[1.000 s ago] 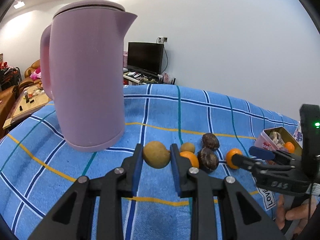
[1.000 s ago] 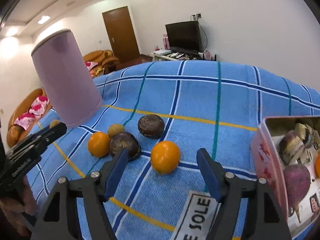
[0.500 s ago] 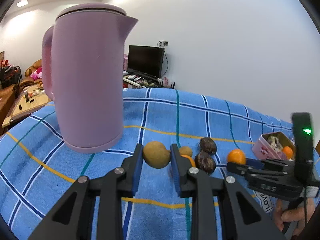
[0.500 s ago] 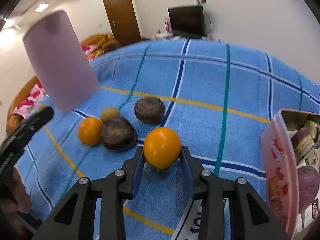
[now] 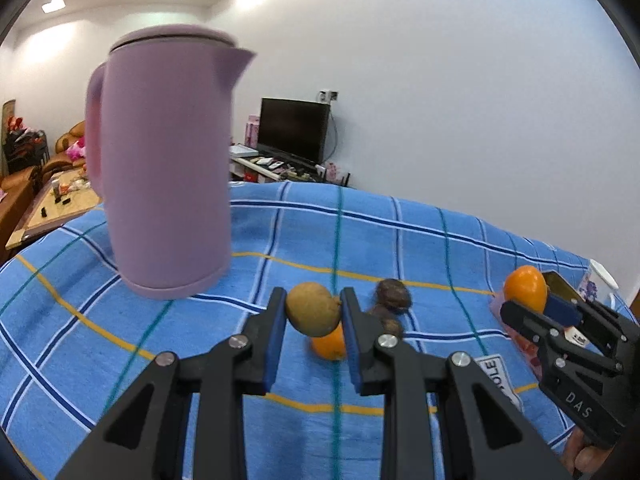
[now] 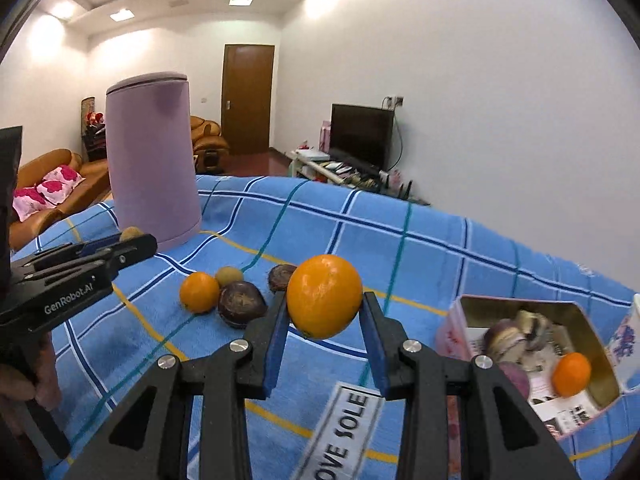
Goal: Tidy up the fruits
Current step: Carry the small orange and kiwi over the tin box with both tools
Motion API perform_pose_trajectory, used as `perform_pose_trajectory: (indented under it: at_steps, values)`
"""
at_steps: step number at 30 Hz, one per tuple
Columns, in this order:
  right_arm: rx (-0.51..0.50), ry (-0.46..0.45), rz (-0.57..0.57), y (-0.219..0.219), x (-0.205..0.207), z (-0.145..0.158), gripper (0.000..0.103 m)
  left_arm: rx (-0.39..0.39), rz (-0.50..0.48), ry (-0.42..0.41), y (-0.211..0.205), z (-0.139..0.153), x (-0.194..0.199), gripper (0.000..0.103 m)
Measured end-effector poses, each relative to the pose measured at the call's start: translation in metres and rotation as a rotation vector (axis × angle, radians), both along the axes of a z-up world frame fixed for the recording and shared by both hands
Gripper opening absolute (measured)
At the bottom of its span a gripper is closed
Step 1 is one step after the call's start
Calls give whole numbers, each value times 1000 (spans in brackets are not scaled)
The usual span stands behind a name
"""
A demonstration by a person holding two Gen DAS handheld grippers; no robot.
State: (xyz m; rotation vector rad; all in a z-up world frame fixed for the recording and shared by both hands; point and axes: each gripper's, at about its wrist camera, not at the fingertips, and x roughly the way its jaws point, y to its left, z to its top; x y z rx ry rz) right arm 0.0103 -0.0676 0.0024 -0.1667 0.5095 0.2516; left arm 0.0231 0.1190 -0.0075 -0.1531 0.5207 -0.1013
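Right gripper point(image 6: 323, 322) clamps the orange point(image 6: 324, 296); left gripper point(image 5: 313, 326) pinches a brown fruit point(image 5: 313, 309). Risk: round fruit may slip before reaching the tin point(image 6: 452, 320) at four o'clock.

Kettle point(image 6: 152, 156) stands behind fruit cluster point(image 6: 232, 292) on cloth point(image 6: 440, 248); tin point(image 6: 532, 356) to its right

A home living room, shown by an orange leather sofa point(image 6: 52, 172) with pink cushions point(image 6: 48, 186), a wooden door point(image 6: 248, 96) and a television point(image 6: 362, 136) on a low white stand point(image 6: 320, 166) against plain white walls. Recessed ceiling lights point(image 6: 240, 0) and a cluttered coffee table point(image 5: 60, 204) complete the domestic setting; a blue checked cloth point(image 6: 440, 248) covers the surface in front, bearing a pink kettle point(image 5: 168, 160)
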Motion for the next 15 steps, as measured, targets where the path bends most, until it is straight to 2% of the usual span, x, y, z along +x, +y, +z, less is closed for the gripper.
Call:
perform_pose_trajectory:
  at_steps: [5,15]
  values:
    - [-5,-26,-17,-14,-12,5,38,9,-66,-20,-25,6,-7,28]
    - [0,-67,-47,-45,-27,11,38,-84,-190,-49,-52,20,-20,28]
